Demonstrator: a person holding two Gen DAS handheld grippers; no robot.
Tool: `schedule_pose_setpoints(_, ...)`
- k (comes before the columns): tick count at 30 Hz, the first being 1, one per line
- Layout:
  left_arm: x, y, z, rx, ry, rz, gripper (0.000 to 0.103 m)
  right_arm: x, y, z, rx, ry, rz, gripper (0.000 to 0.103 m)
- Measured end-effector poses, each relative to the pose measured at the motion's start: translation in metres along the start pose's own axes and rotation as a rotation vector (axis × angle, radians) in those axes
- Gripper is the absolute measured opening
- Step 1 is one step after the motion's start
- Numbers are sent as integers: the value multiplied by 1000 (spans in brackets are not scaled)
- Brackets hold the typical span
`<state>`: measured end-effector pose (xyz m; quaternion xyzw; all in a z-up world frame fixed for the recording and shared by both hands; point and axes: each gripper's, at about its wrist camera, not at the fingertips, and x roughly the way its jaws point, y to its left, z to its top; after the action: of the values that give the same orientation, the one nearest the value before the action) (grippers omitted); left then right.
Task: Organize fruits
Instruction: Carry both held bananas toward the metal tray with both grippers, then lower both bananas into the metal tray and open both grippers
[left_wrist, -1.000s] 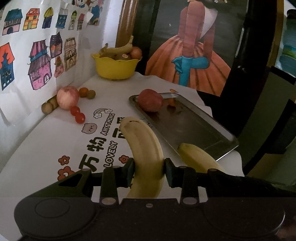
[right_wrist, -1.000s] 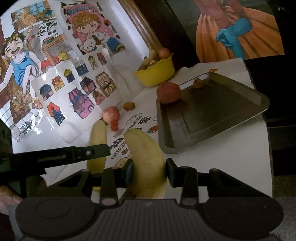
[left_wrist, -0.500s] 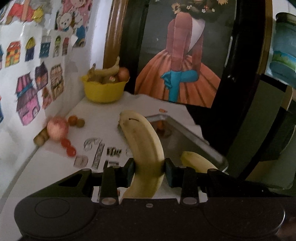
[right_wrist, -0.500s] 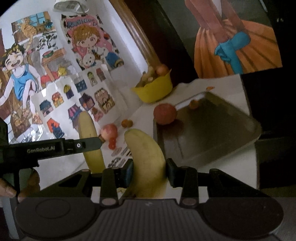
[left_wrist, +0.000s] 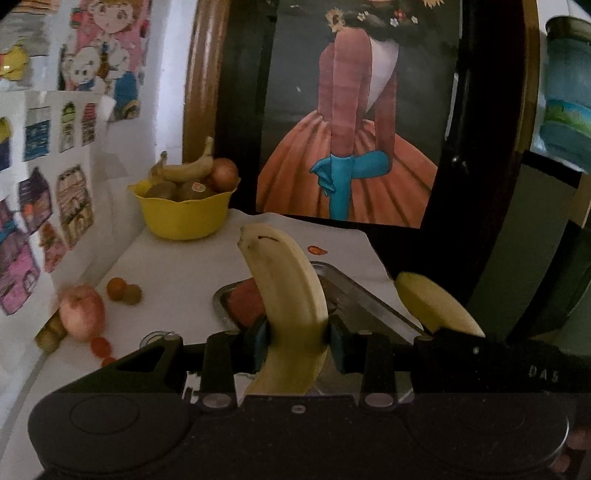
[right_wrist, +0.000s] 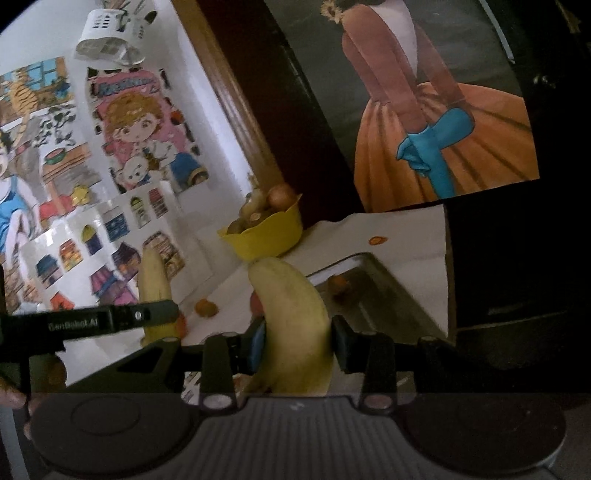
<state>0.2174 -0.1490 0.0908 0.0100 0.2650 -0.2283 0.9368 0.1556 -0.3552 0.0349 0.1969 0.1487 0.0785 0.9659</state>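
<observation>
Left claw (left_wrist: 295, 341) is clamped on one banana (left_wrist: 291, 295); right claw (right_wrist: 297, 341) is clamped on a second banana (right_wrist: 295, 317). Both bananas stand clear above the bench (left_wrist: 184, 266). In the left view, the tray (left_wrist: 373, 299) lies directly behind the held banana, which hides most of the red fruit (left_wrist: 245, 301) in it. The yellow bowl (left_wrist: 184, 214) of fruit sits at 11 o'clock. One apple (left_wrist: 82, 312) and several small fruits lie at 9 o'clock.
</observation>
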Motion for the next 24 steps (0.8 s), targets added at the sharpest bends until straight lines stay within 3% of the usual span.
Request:
schedule_pose_setpoints(12, 83, -14, 0, 32, 73, -12, 36, 57, -31, 19, 1, 52, -40, 42)
schedule_pose_setpoints(24, 124, -25, -13, 81, 105, -19, 33, 92, -57, 18, 17, 100, -86, 42)
